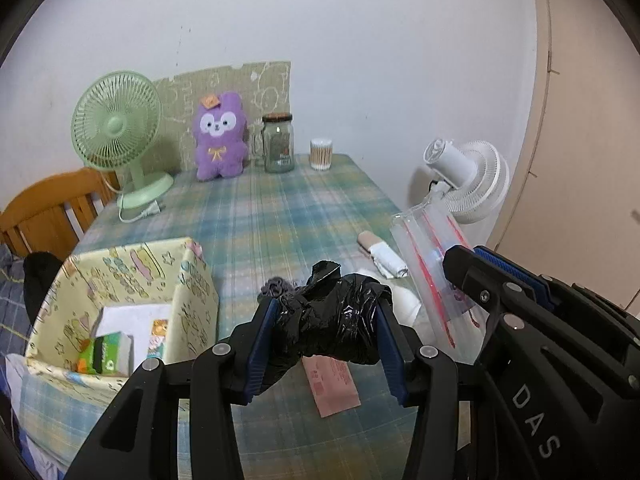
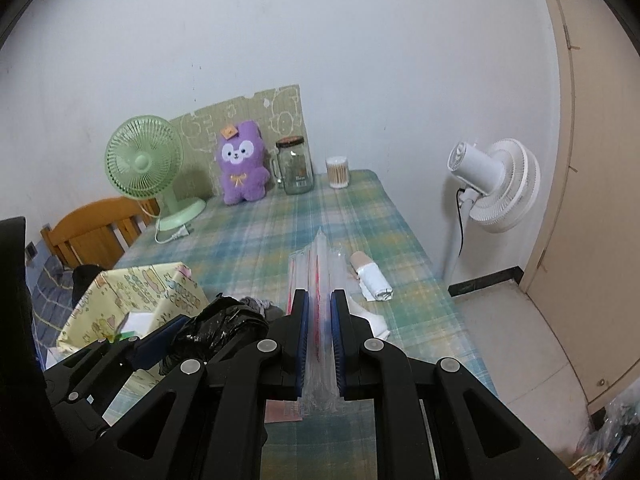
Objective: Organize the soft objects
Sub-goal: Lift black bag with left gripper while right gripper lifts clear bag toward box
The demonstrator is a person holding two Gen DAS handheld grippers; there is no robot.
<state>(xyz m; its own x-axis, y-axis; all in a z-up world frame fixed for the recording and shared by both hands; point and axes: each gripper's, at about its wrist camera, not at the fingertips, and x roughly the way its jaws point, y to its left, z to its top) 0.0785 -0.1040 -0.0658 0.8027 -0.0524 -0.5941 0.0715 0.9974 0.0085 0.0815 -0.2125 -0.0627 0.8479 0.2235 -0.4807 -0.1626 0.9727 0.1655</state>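
The left gripper (image 1: 326,320) squeezes a crumpled black plastic bag (image 1: 332,316) between half-closed fingers, the right gripper (image 2: 319,320) pinches a clear zip bag (image 2: 318,280) edge-on; slick film may slip free beyond the fingertips.

Tablecloth (image 1: 280,216): plaid, pale blue/green w/ yellow. Plush toy (image 1: 219,136), far edge: purple, white face patch, orange tag. Desk fan (image 1: 116,126), far-left corner: mint green. Standing fan (image 2: 496,184): white. Fabric bin (image 1: 188,280), near-left corner: pale yellow w/ cartoon print. Crumpled bag (image 1: 332,320): glossy black. Zip bag (image 1: 428,256): clear w/ red strips. Gripper pads (image 1: 262,340): blue on black frames.
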